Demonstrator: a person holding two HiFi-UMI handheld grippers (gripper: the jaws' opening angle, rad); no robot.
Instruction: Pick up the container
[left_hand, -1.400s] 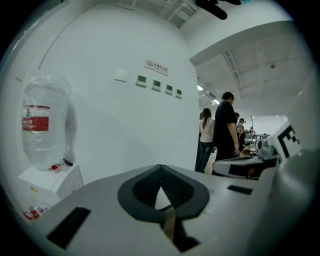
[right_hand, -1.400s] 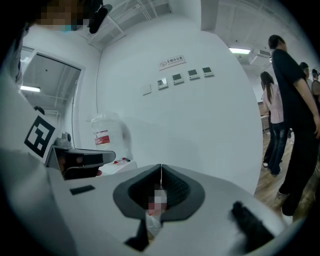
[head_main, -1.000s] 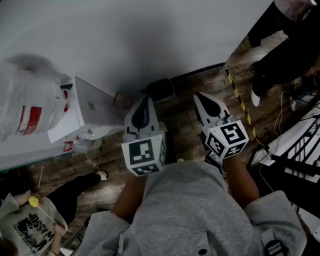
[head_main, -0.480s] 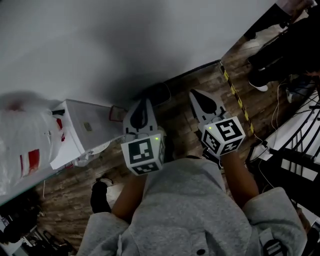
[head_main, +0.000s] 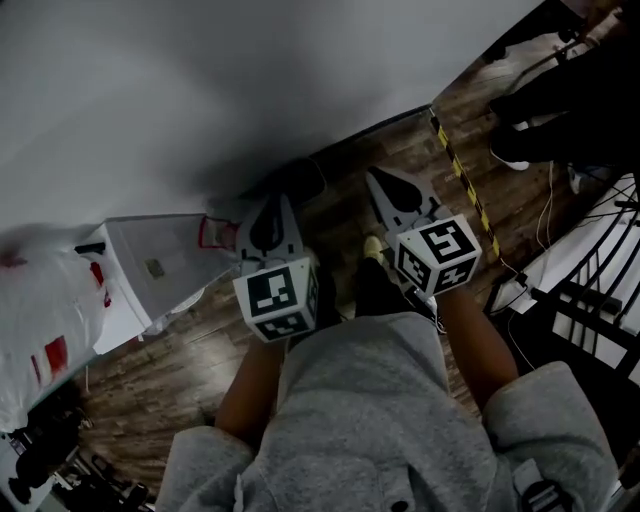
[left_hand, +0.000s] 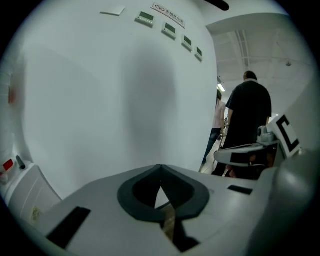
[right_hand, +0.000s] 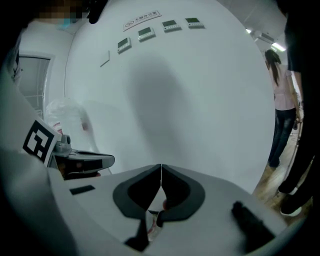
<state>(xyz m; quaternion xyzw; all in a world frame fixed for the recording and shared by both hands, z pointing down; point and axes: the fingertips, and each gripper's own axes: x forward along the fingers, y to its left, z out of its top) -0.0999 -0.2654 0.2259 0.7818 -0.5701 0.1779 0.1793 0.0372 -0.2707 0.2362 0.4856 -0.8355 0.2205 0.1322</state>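
Observation:
Both grippers are held side by side in front of a grey sweatshirt, pointing at a plain white wall (head_main: 200, 80). My left gripper (head_main: 276, 200) is shut with nothing in it, its tips meeting in the left gripper view (left_hand: 160, 170). My right gripper (head_main: 375, 178) is shut too, and its pads touch with nothing between them (right_hand: 161, 169). A white box-shaped unit (head_main: 150, 265) stands on the floor left of the left gripper, with a white plastic bag (head_main: 40, 300) beside it. I cannot pick out a container for certain.
The floor is dark wood (head_main: 350, 215). A black-and-yellow tape line (head_main: 460, 175) runs along it on the right. Dark-trousered legs (head_main: 560, 110) stand at the top right, with cables and a black frame (head_main: 590, 290) below. A person in black (left_hand: 248, 115) stands nearby.
The view has swung right and up: the white unit and the bag slid toward the lower left, and the seated person at bottom left has left the picture. Both grippers stayed shut.

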